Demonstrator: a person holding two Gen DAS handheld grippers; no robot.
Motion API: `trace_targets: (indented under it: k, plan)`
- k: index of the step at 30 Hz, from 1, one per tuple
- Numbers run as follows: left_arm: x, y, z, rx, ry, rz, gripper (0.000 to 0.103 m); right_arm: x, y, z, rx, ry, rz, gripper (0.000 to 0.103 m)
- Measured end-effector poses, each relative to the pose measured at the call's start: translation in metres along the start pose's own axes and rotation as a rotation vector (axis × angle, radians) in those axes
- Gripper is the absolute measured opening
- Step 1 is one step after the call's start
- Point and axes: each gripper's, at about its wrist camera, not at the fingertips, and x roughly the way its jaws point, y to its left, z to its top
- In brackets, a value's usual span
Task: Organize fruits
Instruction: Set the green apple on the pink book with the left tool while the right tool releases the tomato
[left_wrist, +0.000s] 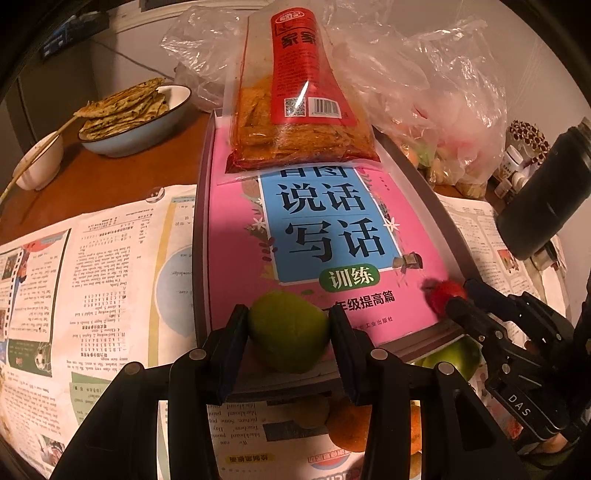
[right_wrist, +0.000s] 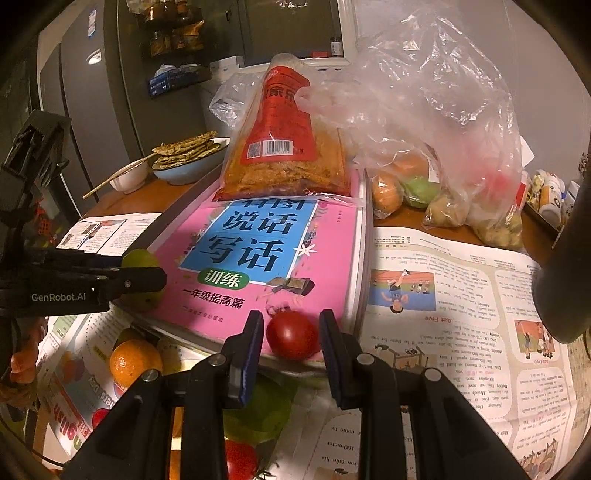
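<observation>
My left gripper is shut on a green fruit, held at the near edge of a pink book. The same gripper and green fruit show at the left in the right wrist view. My right gripper has its jaws around a red tomato resting on the pink book's near edge; small gaps show on both sides of it. The right gripper and tomato show in the left wrist view. An orange, a green fruit and another tomato lie on newspaper below.
A red snack packet lies on the book's far end. A clear plastic bag of fruit stands to the right. A bowl of flatbread and a small white bowl sit far left. A dark bottle stands at the right. Newspaper covers the table.
</observation>
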Motion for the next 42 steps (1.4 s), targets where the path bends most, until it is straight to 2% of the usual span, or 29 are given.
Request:
trace_targets:
  k: [6,20,22,30,37,42]
  plan:
    - [-0.005,-0.002,-0.003,0.007,0.004,0.01,0.046,-0.006,0.002,-0.002,0.006,-0.009,0.016,0.043]
    - [-0.006,-0.003,-0.005,0.011,-0.001,0.03,0.047,-0.021,0.0,-0.001,0.027,-0.05,0.013,0.055]
    - [-0.007,-0.002,-0.005,0.005,-0.001,0.026,0.047,-0.023,-0.002,-0.002,0.039,-0.056,0.009,0.063]
    - [-0.008,-0.006,-0.005,0.005,-0.004,0.014,0.048,-0.029,-0.009,-0.003,0.062,-0.068,0.005,0.065]
    - [-0.01,-0.006,-0.006,0.003,-0.01,0.012,0.052,-0.035,-0.012,-0.005,0.077,-0.083,0.003,0.068]
    - [-0.022,-0.005,-0.003,-0.016,-0.05,-0.006,0.064,-0.044,-0.013,-0.006,0.095,-0.104,0.004,0.073]
